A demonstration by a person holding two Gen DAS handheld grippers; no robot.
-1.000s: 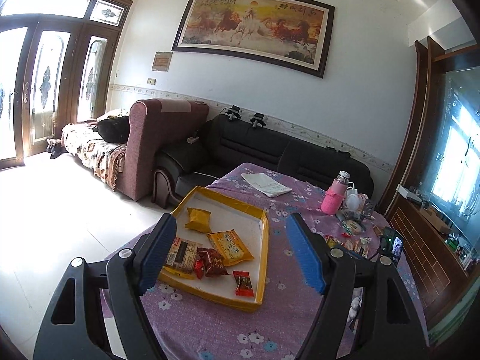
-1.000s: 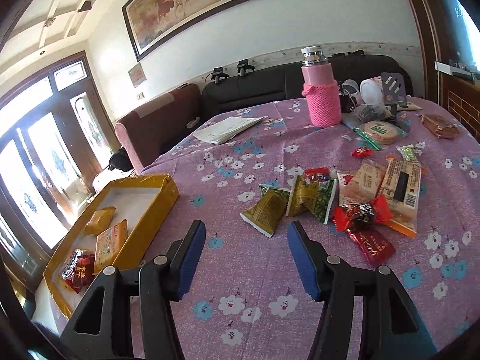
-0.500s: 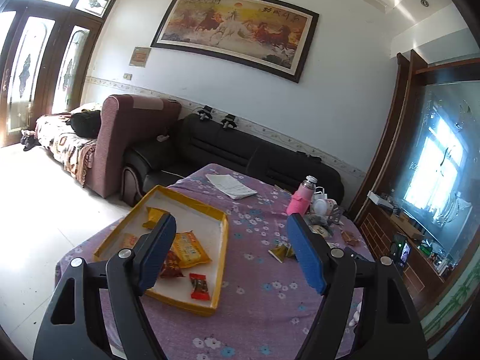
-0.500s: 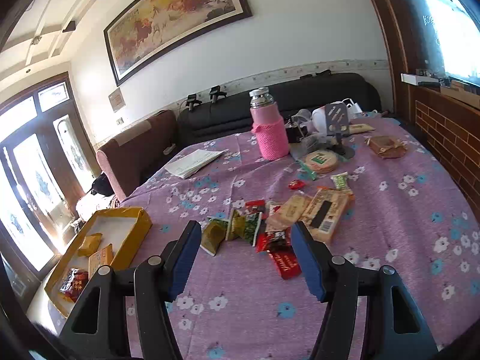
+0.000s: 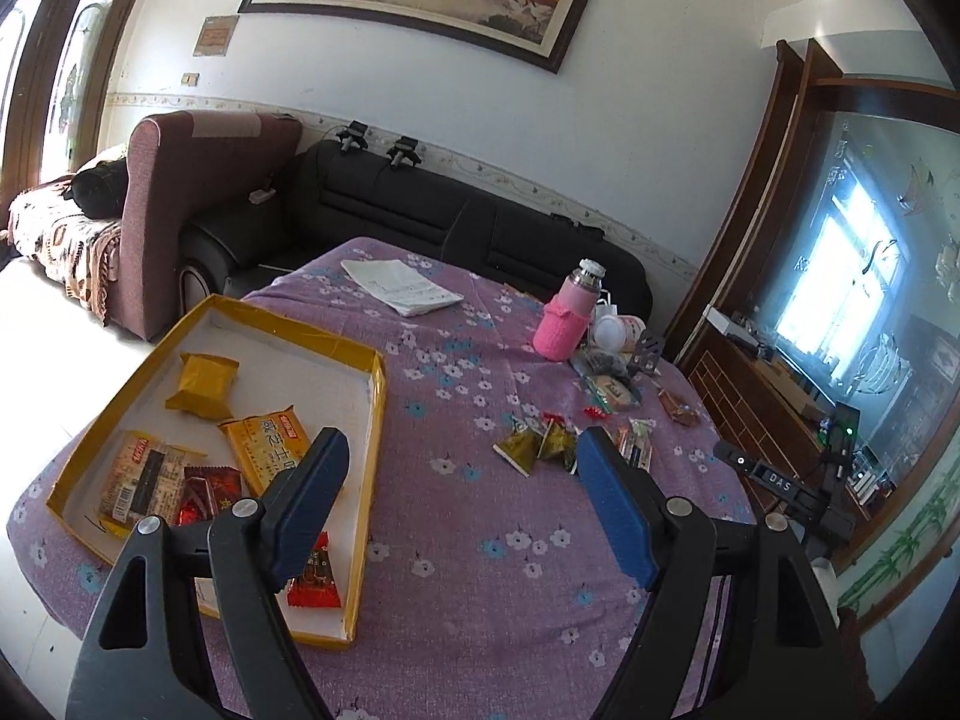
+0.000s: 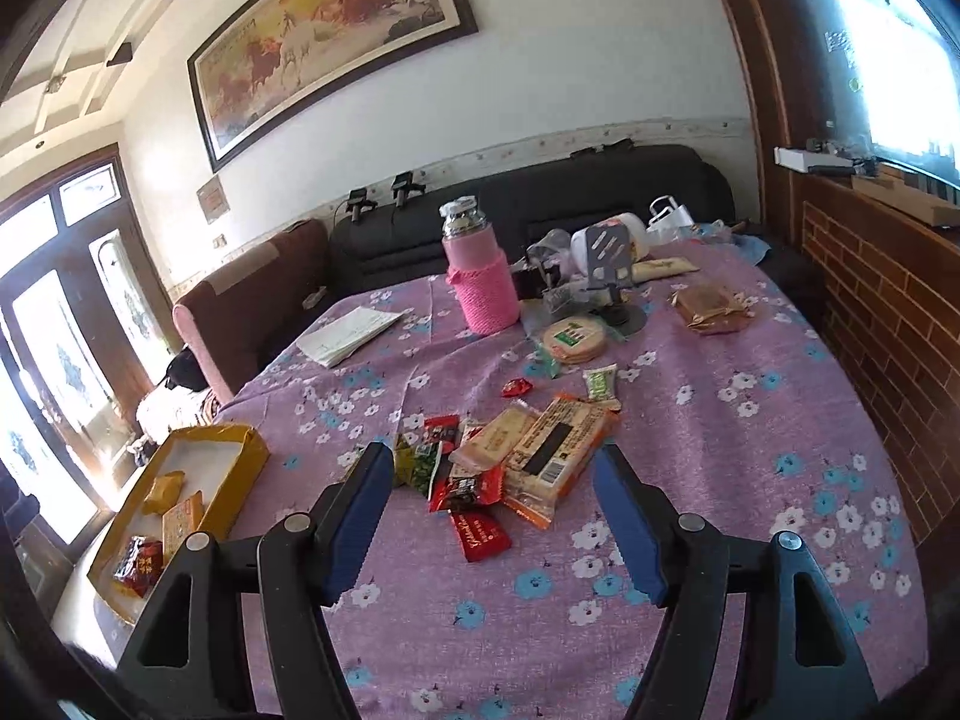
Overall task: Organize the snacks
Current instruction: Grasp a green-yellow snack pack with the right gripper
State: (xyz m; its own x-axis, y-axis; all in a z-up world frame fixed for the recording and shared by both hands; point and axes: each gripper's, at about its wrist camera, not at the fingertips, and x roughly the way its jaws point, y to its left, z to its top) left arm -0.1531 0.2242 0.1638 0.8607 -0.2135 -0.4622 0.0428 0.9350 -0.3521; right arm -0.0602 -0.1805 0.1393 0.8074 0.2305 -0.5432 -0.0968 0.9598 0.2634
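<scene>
Left gripper (image 5: 459, 501) spread wide, empty, above purple floral tablecloth (image 5: 480, 570); shallow yellow cardboard tray (image 5: 375, 396) at its 9 o'clock, several packets inside, likely sorting destination; right gripper (image 6: 489, 516) released, empty, framing loose snack pile (image 6: 510, 456) at 12 o'clock, likely lining up next pick.

On the black device (image 5: 774, 483) past my left gripper's fingers I read "DAS" in white letters. The orange packet (image 5: 270, 450) in the yellow box (image 5: 372, 420) carries printed characters, and the horse painting (image 6: 336, 42) has calligraphy at its top, but I cannot make out either.
</scene>
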